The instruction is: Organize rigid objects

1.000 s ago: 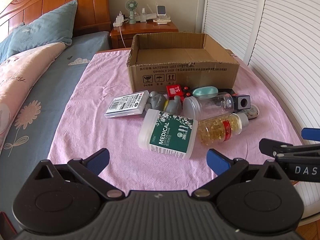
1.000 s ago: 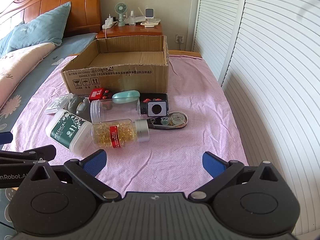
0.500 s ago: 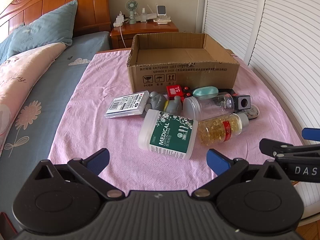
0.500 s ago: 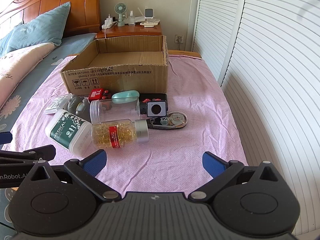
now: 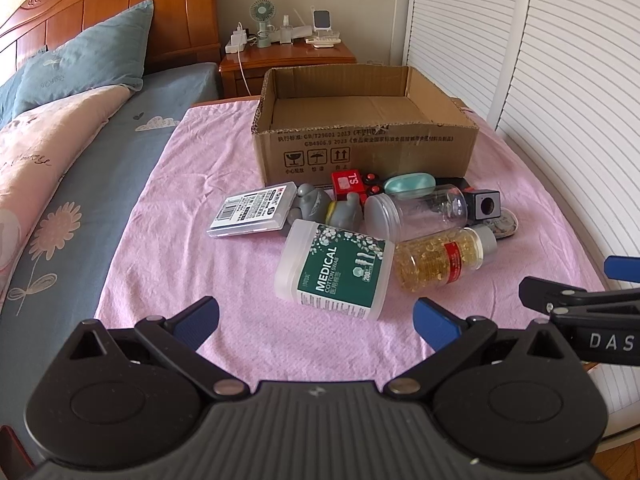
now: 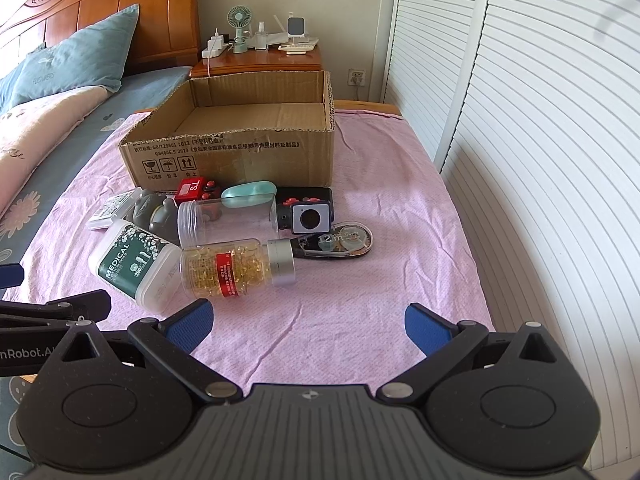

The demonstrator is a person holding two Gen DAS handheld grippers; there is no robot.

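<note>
An open empty cardboard box [image 5: 368, 148] [image 6: 236, 152] stands on the pink cloth. In front of it lies a pile: a green-labelled cotton swab tub [image 5: 334, 270] [image 6: 132, 266], a bottle of yellow capsules [image 5: 442, 258] [image 6: 236, 266], a clear empty jar [image 5: 416, 212] [image 6: 226, 218], a flat white case [image 5: 254, 208], a grey figure [image 5: 326, 208], a red toy [image 5: 350, 184], a teal case [image 5: 410, 183], a black cube [image 6: 310, 216] and a tape dispenser [image 6: 340, 242]. My left gripper [image 5: 316, 318] and right gripper [image 6: 306, 322] are both open and empty, short of the pile.
A bed with a blue pillow [image 5: 88, 56] and pink quilt lies to the left. A wooden nightstand [image 5: 288, 54] with a small fan stands behind the box. White louvred doors [image 6: 540, 120] run along the right.
Both grippers have crept slightly forward toward the pile. Nothing on the cloth has moved.
</note>
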